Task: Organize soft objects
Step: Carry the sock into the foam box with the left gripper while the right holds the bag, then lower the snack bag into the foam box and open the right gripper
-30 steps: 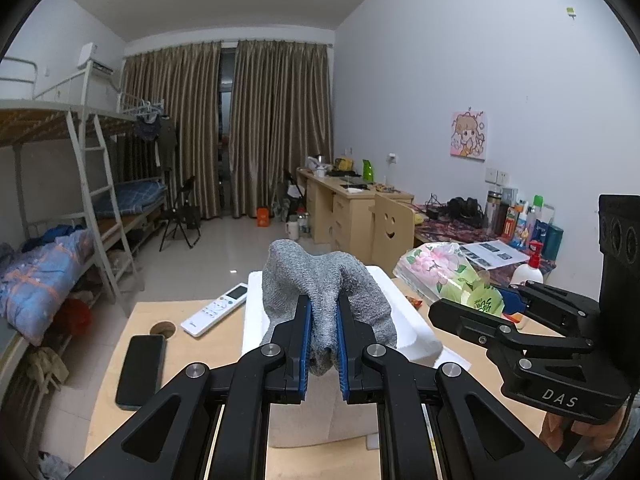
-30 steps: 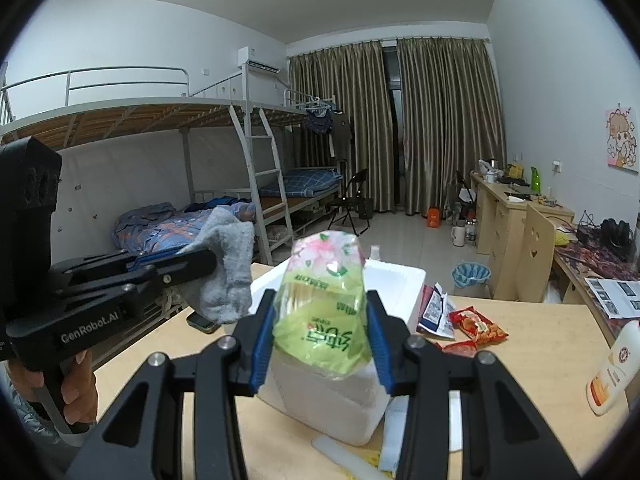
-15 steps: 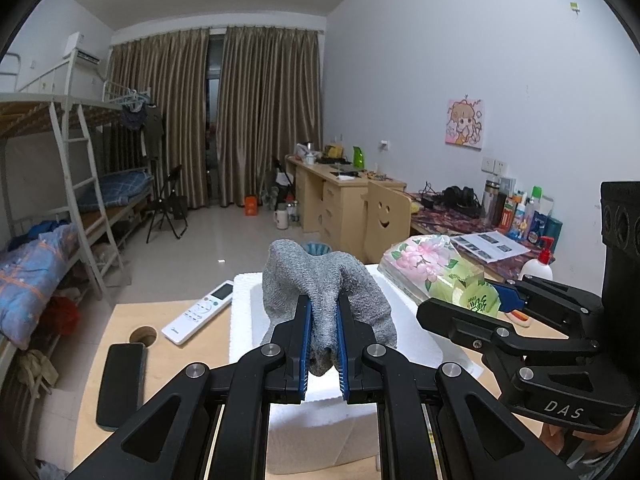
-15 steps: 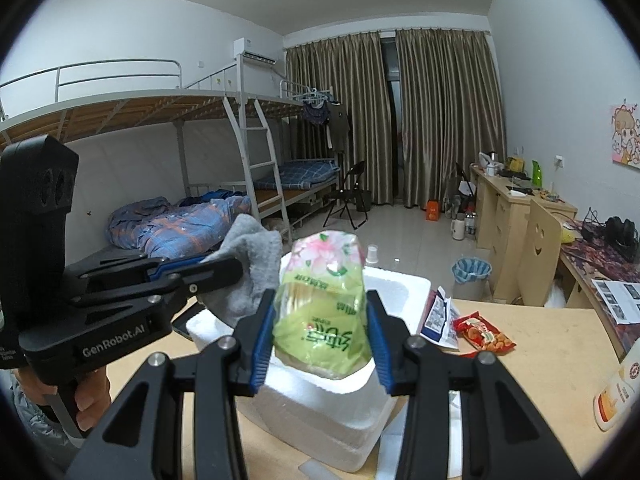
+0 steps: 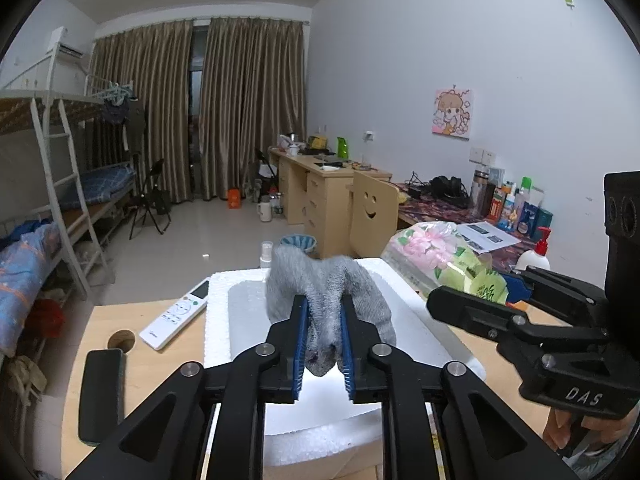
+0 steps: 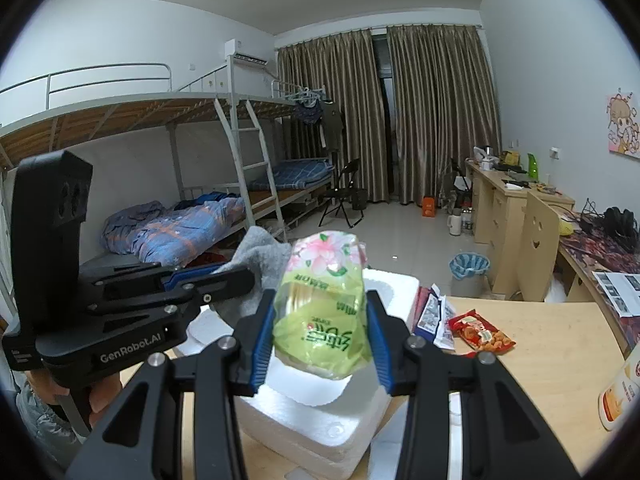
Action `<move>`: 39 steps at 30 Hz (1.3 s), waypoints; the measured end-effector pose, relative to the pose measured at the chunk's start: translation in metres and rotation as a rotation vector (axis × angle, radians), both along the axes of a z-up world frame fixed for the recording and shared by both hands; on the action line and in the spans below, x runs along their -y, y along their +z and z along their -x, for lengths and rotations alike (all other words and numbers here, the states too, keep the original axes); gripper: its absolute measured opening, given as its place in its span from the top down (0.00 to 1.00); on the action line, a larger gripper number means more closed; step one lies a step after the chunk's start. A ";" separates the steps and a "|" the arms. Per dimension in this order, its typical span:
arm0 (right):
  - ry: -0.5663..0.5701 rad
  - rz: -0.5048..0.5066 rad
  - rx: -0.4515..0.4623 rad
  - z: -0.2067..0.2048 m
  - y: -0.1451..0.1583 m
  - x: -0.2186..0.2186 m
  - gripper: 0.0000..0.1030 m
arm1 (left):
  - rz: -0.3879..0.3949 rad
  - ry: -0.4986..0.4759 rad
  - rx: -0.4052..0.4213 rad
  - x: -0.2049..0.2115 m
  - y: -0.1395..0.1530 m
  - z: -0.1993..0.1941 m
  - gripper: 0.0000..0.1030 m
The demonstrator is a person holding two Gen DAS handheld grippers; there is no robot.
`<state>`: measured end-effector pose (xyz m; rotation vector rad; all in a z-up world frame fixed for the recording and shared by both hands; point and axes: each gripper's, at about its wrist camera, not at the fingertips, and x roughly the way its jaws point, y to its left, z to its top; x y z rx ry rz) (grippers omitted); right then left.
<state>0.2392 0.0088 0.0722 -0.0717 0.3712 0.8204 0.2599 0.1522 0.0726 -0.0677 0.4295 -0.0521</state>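
Observation:
My left gripper (image 5: 323, 336) is shut on a grey sock (image 5: 332, 292) and holds it over the open white foam box (image 5: 248, 312). My right gripper (image 6: 322, 338) is shut on a green tissue pack with pink flowers (image 6: 324, 304), also held over the foam box (image 6: 352, 436). In the left wrist view the right gripper (image 5: 468, 300) and tissue pack (image 5: 440, 256) sit at the box's right side. In the right wrist view the left gripper (image 6: 236, 280) and sock (image 6: 256, 252) sit at the left.
On the wooden table (image 5: 100, 320): a white remote (image 5: 176, 314), a black phone (image 5: 102, 396) and a round cable hole (image 5: 121, 340) left of the box. Snack packets (image 6: 480, 330) and a lotion bottle (image 6: 620, 392) lie to the right. Bunk bed, desks and a chair stand beyond.
Both grippers have moved forward and down with their loads, from near the box's front edge to over its opening. The box now looks larger and closer.

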 end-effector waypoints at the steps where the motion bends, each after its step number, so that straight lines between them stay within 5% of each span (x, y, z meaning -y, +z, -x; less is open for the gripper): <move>1: -0.003 -0.002 0.000 0.000 0.001 0.000 0.54 | 0.001 0.001 -0.001 -0.001 0.000 -0.001 0.63; 2: -0.005 -0.005 -0.001 -0.001 0.002 0.001 0.54 | 0.002 0.000 0.000 -0.002 0.000 0.000 0.54; 4: -0.011 -0.012 0.003 -0.001 0.003 0.003 0.54 | -0.003 0.011 0.014 -0.002 0.000 0.002 0.19; 7: -0.018 -0.022 0.009 -0.001 0.007 0.006 0.54 | -0.031 0.014 0.054 0.003 0.004 0.008 0.01; 21: -0.005 0.000 0.004 -0.002 0.005 -0.005 0.54 | -0.107 0.127 0.074 -0.007 0.010 0.034 0.01; 39: 0.032 0.080 -0.041 -0.014 -0.009 -0.051 0.54 | -0.071 0.238 0.118 -0.050 0.012 0.082 0.01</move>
